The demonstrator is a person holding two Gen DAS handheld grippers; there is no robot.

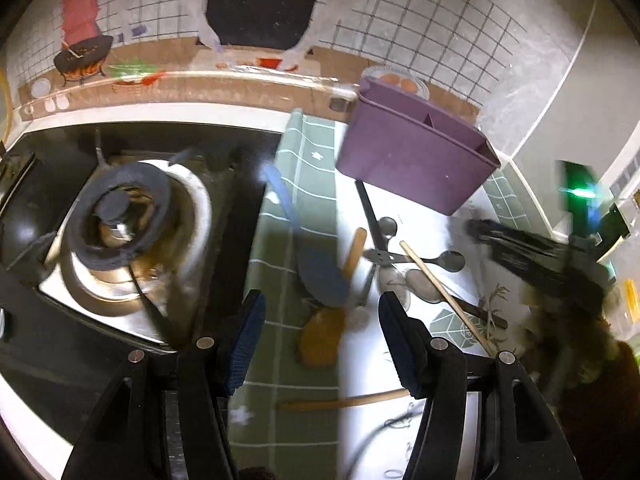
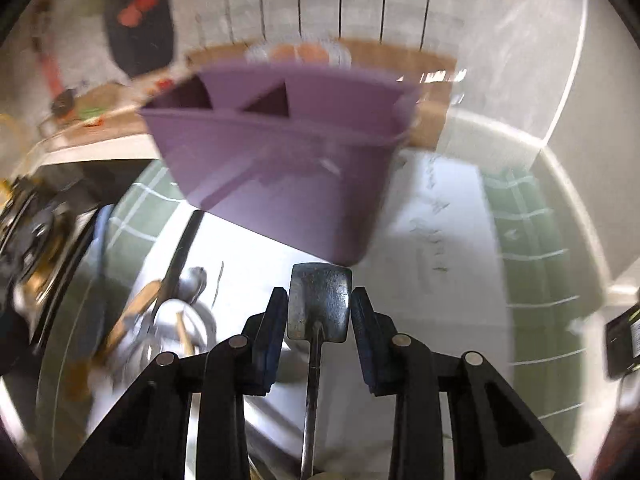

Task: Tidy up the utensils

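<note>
- A metal spatula (image 2: pixel 320 304) lay between the right gripper (image 2: pixel 319 312) pads, which flanked it without clearly pressing; blade toward 12 o'clock, handle toward 6.
- The purple caddy (image 2: pixel 280 168) stood just beyond, at 12.
- The left gripper (image 1: pixel 322 320) hung wide open, empty, above scattered utensils.

No text, label or number can be read; the dark script on the white mat (image 2: pixel 432 216) at 1 o'clock is blurred.
</note>
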